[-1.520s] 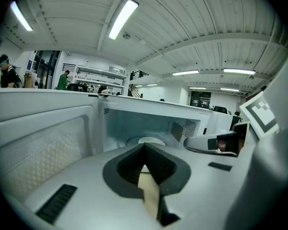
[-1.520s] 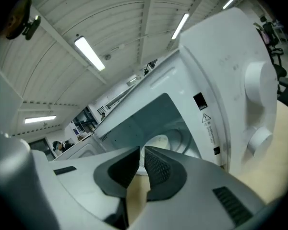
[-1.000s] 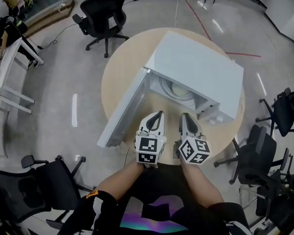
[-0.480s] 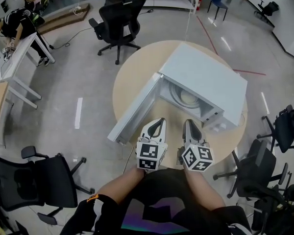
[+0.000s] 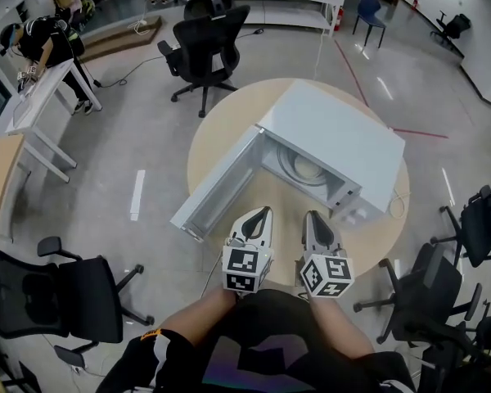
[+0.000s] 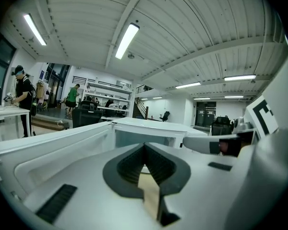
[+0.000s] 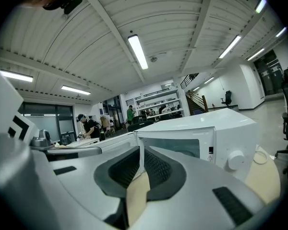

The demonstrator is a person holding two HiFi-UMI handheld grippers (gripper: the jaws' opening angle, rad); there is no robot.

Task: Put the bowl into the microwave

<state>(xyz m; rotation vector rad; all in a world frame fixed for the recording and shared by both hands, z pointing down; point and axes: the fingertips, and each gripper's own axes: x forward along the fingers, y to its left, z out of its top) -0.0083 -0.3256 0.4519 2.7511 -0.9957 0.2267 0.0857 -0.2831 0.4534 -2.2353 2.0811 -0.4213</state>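
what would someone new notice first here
A white microwave stands on the round wooden table, its door swung wide open to the left and a pale bowl inside. Just in front, the left tongs and right tongs sit side by side, both shut and empty.

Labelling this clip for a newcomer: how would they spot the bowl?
On the round wooden table stands a white microwave, its door swung open. Inside its cavity lies the bowl, the only round, cream thing among white walls.
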